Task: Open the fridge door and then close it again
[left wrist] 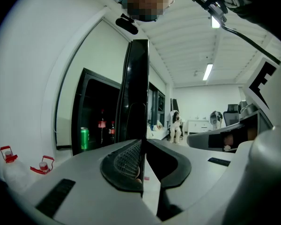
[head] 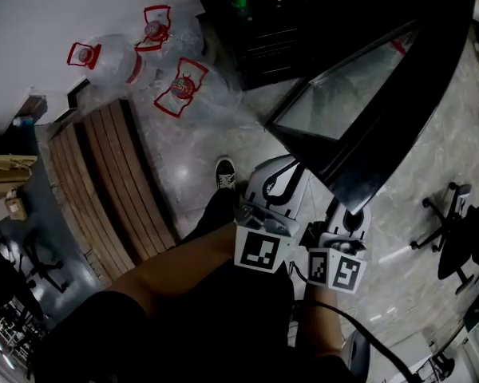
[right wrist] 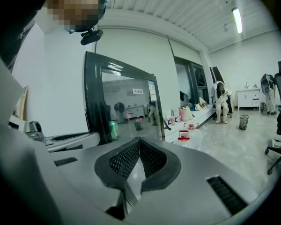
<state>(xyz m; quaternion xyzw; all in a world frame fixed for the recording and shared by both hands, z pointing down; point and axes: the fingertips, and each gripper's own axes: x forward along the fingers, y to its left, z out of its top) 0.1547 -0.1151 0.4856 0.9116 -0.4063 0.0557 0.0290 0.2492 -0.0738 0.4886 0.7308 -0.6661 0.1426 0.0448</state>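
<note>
Head view: pale glossy floor (head: 184, 162), slatted bench (head: 104, 182) at left, water jugs (head: 112, 58) upper left; fridge (head: 263, 30) cut off at top, fridge door (head: 359, 86) swung open at upper right | Left gripper view: left gripper (left wrist: 143, 144) clamps the door's edge | Right gripper view: right gripper (right wrist: 139, 139) closed, empty.

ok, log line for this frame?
fridge door: open | left gripper: shut on door edge | right gripper: shut, empty | task: door not yet closed
</note>
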